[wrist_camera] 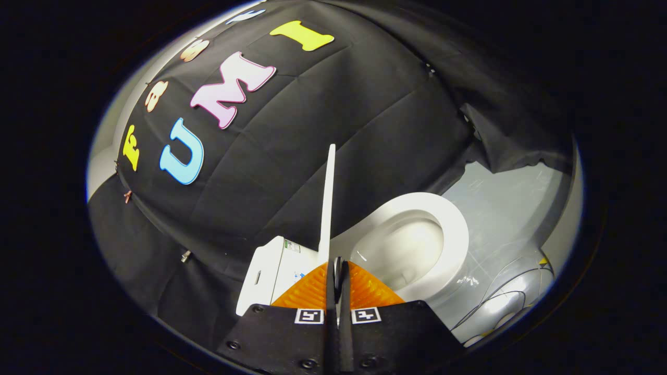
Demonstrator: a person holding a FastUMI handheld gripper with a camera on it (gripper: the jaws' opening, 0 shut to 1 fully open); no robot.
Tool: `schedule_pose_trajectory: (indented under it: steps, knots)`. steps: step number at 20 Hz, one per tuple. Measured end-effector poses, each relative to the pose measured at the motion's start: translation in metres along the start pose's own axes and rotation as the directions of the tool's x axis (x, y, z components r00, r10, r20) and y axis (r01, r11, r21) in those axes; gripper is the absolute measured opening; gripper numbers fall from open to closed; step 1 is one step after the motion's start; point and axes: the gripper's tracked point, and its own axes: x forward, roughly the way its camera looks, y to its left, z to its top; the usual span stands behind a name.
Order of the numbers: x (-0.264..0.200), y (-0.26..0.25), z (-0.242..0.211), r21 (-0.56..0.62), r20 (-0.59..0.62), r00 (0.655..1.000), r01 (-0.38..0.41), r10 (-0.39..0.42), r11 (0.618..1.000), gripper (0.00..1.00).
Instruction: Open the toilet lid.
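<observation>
The gripper point(337, 271) pinches the thin white plastic toilet lid point(328, 203) edge-on between its closed fingers, holding it upright so the white oval seat point(454, 234) lies exposed.

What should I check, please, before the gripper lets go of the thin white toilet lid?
1. Thin white toilet lid raised edge-on, near upright: ok.
2. Gripper fingers closed together at the lid's lower edge; whether both press on it: cannot tell.
3. White oval toilet seat down, bowl exposed: ok.
4. Lid leaning past vertical toward the white tank, so it stays up alone: cannot tell.
5. Hinge condition, hidden behind the fingers: cannot tell.
6. Black cloth wall behind, not touching the lid: cannot tell.
</observation>
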Motion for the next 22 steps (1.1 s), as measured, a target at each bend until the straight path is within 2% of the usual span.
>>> schedule_pose_trajectory:
  steps: [7, 10, 22]
  knots:
    - [-0.006, 0.052, -0.005, -0.197, 0.046, 0.998, 0.057, -0.048, 0.979, 0.05]
    - [-0.006, 0.064, -0.006, -0.263, 0.080, 0.989, 0.138, -0.121, 0.955, 0.05]
    - [-0.003, 0.161, -0.035, -0.461, 0.179, 0.964, 0.261, -0.199, 0.848, 0.05]
